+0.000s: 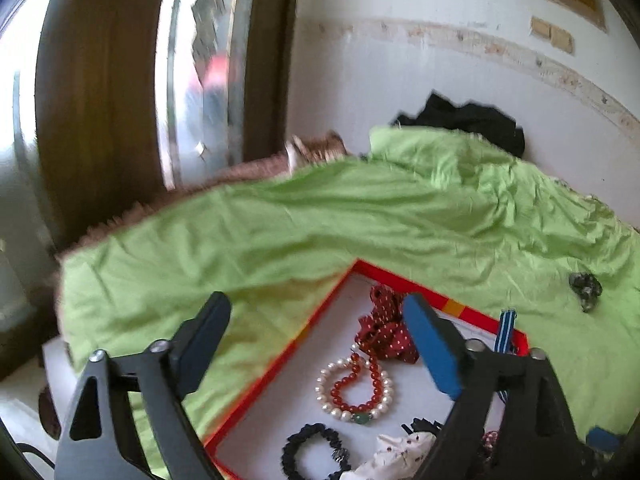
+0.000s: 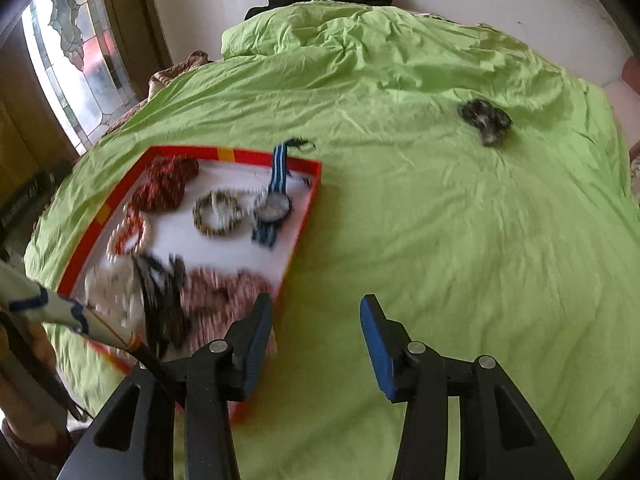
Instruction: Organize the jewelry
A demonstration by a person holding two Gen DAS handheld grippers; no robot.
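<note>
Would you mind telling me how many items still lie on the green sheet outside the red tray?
1: a dark scrunchie far right of the red tray. The bedding folds might hide others.

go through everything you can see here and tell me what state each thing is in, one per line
left tongs: open, empty, over the tray
right tongs: open, empty, over the sheet
red-rimmed tray: lying on the green sheet, part filled
blue striped watch: in the tray, strap over the rim
pearl bracelet: in the tray, overlapping the red bead bracelet
dark scrunchie: outside the tray, on the sheet
</note>
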